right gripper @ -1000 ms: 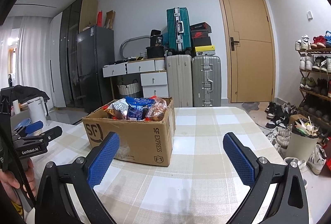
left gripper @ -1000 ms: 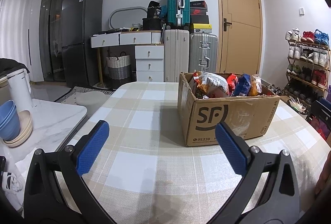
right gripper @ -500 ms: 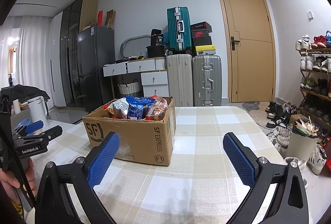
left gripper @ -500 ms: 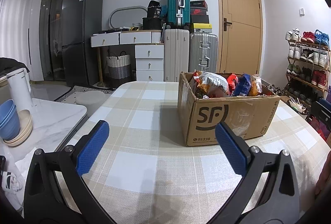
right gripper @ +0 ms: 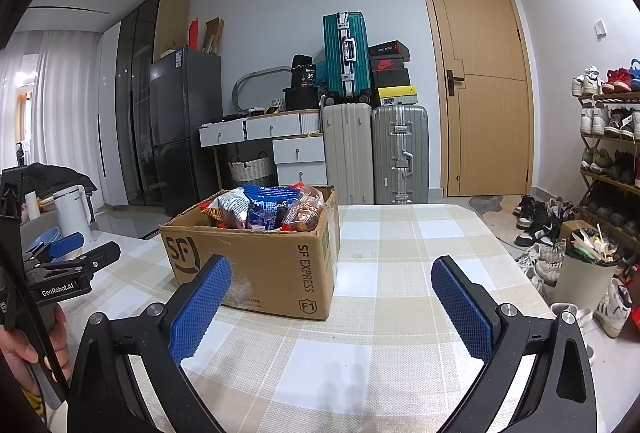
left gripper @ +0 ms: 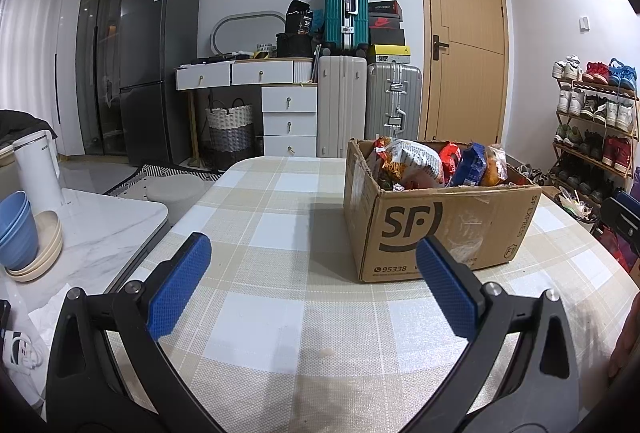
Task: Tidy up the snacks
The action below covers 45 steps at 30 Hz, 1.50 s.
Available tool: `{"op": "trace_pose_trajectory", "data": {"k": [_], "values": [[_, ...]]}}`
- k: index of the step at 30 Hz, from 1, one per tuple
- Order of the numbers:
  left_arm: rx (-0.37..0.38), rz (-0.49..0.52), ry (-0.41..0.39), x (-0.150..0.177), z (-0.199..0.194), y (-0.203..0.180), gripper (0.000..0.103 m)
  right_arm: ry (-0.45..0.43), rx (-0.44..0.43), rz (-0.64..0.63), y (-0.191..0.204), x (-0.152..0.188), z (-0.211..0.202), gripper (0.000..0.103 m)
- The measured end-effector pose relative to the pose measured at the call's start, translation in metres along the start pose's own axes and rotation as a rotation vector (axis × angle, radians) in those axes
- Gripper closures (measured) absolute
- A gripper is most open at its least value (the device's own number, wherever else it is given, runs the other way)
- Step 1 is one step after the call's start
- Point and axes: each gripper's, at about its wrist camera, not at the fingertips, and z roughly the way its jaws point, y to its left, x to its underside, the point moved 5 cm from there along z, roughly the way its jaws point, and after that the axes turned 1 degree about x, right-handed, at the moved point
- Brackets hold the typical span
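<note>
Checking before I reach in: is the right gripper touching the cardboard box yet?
Apart. In the left wrist view, the right gripper sits at the far right edge, with checked tablecloth showing between it and the cardboard box.

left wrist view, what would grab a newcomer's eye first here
The open cardboard box marked SF, standing on the checked tablecloth right of centre, with bright snack bags heaped to its rim. In the foreground the left tongs gape wide and empty, blue pads either side. Behind, a teal suitcase stands on top of two pale ones against the back wall.
</note>
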Motion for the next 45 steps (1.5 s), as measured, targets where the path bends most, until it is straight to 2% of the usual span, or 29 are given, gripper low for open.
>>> {"op": "trace_pose_trajectory", "data": {"k": [7, 19, 45], "values": [[0.01, 0.005, -0.01, -0.001, 0.002, -0.002, 0.001, 0.001, 0.0, 0.0, 0.0, 0.0, 0.0, 0.001], [-0.021, -0.006, -0.012, -0.002, -0.007, -0.004, 0.001, 0.0, -0.001, 0.0, 0.0, 0.0, 0.0, 0.001], [-0.013, -0.004, -0.017, -0.002, -0.016, -0.008, 0.001, 0.002, -0.001, -0.001, 0.0, 0.0, 0.0, 0.001]]}}
